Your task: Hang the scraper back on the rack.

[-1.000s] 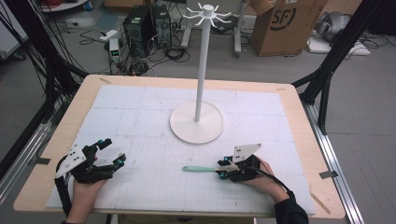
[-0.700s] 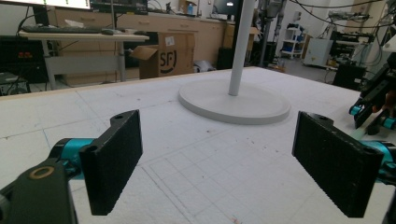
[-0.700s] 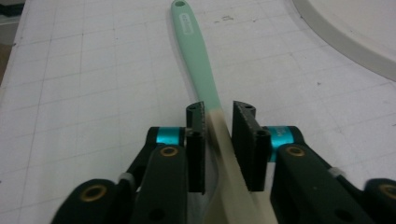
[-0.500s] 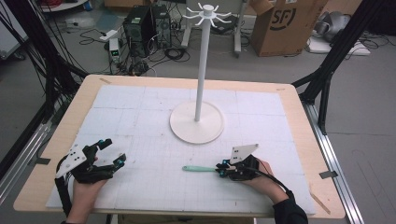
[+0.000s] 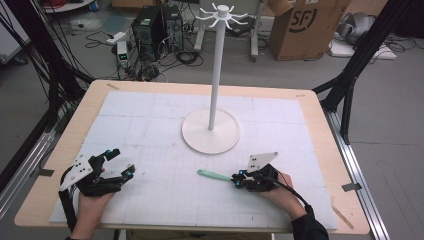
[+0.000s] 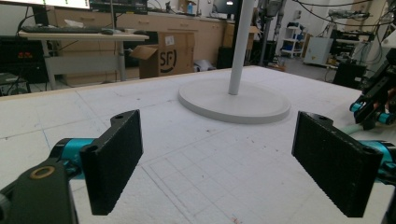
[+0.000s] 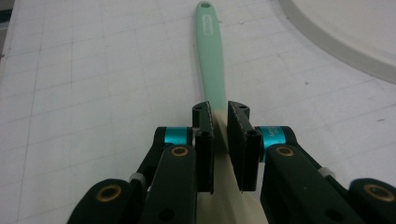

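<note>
Right gripper view puts the right gripper (image 7: 220, 128) low in the frame, jaws closed on the mint spatula (image 7: 210, 56), whose handle runs to the top with its hanging hole at the tip. Grasp looks complete (lift likely follows); next comes raising it toward the white rack (image 5: 216, 70) upper centre. Left gripper (image 6: 224, 163) sits wide open, empty.

I saw grey floor (image 5: 300, 75), tangled cables (image 5: 95, 37), a cardboard box (image 5: 302, 27), and wooden cabinets (image 6: 154, 23) behind.
</note>
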